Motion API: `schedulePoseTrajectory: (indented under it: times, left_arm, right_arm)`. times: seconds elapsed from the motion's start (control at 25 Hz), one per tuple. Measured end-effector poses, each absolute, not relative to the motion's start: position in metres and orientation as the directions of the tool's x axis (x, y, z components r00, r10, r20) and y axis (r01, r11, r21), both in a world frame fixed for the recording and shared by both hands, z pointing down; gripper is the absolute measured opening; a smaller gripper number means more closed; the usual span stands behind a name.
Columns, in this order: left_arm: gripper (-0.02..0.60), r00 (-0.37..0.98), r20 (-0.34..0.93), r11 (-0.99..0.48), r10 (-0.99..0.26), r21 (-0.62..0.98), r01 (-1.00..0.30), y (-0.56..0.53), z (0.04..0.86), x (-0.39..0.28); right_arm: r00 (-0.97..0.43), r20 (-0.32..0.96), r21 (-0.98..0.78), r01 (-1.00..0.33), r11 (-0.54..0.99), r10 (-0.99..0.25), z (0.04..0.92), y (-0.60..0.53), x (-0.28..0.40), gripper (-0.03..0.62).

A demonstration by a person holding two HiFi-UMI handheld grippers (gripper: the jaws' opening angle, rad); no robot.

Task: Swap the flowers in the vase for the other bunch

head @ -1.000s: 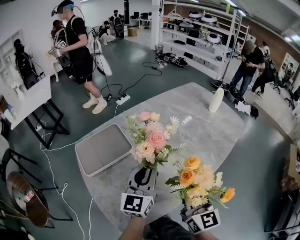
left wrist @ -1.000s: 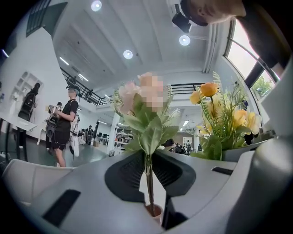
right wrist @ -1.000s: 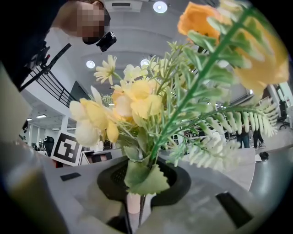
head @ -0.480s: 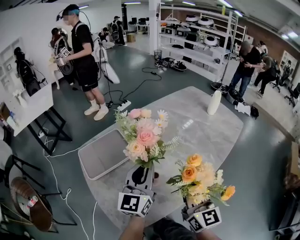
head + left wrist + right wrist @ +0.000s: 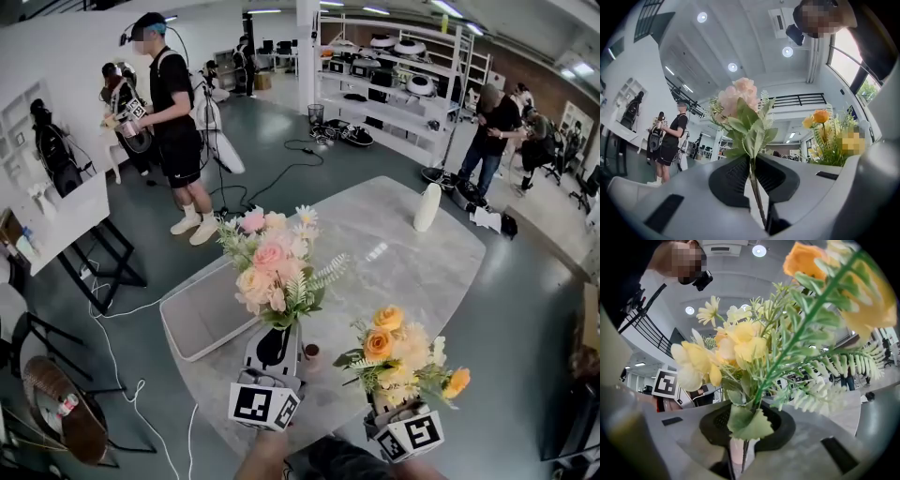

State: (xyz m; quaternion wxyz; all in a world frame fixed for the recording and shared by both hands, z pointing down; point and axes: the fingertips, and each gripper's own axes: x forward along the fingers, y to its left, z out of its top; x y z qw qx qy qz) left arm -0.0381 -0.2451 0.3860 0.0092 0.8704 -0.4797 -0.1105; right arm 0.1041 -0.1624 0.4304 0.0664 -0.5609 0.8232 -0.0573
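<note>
A pink bunch of flowers stands upright in my left gripper, raised over the marble table. Its thin stem runs between the black pads. The left jaws have just been closing on that stem. An orange and yellow bunch stands in my right gripper, which is shut on its stem. In the left gripper view the orange bunch shows at the right. A tall white vase stands empty at the table's far side, well away from both grippers.
A flat grey tray lies at the table's left edge. A small brownish round thing sits on the table beside the left gripper. A person in black stands on the floor beyond the table, others by the shelves.
My left gripper has lifted the pink bunch and carried it a little to the left. The right gripper and the orange bunch have stayed in place.
</note>
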Motion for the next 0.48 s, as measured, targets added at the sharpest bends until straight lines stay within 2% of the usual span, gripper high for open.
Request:
schedulePoseTrajectory:
  times: [0.48]
  left_arm:
    - [0.04,0.476,-0.193,-0.502,-0.858,0.119,-0.856,-0.24,0.376,-0.065]
  right_arm:
    - [-0.396,-0.052,-0.164,-0.902,0.399,-0.917,0.423,-0.163,0.085,0.08]
